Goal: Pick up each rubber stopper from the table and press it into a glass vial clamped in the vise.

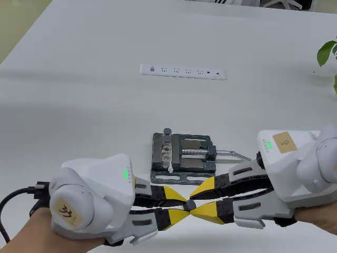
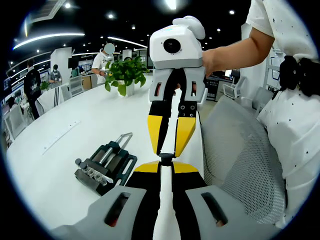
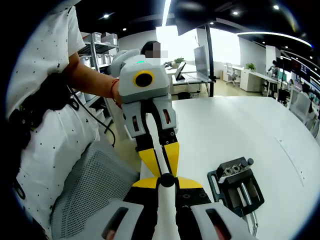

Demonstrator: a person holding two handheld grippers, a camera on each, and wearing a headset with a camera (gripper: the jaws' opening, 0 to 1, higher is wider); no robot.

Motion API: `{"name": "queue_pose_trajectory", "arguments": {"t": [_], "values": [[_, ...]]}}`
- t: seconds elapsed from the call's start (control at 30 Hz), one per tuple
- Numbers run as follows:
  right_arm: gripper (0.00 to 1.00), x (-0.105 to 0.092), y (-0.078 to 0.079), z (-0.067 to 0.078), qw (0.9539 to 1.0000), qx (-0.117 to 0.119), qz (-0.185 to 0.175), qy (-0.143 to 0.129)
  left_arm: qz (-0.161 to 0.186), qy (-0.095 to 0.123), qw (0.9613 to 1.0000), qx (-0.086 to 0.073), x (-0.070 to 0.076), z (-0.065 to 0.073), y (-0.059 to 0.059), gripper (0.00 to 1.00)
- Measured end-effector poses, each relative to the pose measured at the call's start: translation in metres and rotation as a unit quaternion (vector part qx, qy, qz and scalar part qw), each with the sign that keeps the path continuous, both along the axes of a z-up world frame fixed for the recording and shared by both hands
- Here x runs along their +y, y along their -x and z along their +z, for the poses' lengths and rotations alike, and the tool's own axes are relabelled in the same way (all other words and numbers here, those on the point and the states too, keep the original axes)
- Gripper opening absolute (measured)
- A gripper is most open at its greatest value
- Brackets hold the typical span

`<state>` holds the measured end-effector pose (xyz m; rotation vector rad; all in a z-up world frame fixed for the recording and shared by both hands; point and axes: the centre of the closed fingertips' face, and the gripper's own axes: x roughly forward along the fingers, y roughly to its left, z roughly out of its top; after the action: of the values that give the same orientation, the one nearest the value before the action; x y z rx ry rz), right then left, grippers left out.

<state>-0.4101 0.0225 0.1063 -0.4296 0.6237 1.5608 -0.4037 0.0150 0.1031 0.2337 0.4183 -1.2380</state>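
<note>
**Grippers tip to tip before the vise**

By the tabletop's (image 1: 79,105) near edge, the left gripper (image 1: 184,205) and right gripper (image 1: 195,205) meet, each with jaws together. Just beyond stands the vise (image 1: 184,158), vials (image 1: 167,154) clamped in a row. A small dark piece, probably a stopper (image 1: 189,204), sits between the tips; which gripper holds it is unclear. Seat it squarely and press straight down.

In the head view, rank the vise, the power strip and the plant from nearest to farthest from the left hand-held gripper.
1. Vise, just beyond the left hand-held gripper, mid-table.
2. Power strip, farther back on the table.
3. Plant, at the far right edge.
</note>
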Motion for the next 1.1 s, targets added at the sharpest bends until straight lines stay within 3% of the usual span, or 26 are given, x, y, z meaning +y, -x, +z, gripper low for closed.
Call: {"name": "queue_pose_trajectory", "arguments": {"t": [0.5, 1.1], "values": [[0.05, -0.0004, 0.0025, 0.0, 0.9997, -0.008, 0.017, 0.016, -0.009, -0.004, 0.9999, 0.004, -0.0017, 0.0003, 0.0028, 0.04], [0.05, 0.0067, -0.0005, 0.0019, 0.9993, -0.002, 0.023, 0.028, 0.02, 0.021, 0.9996, 0.005, 0.0072, 0.0036, 0.002, 0.07]]}}
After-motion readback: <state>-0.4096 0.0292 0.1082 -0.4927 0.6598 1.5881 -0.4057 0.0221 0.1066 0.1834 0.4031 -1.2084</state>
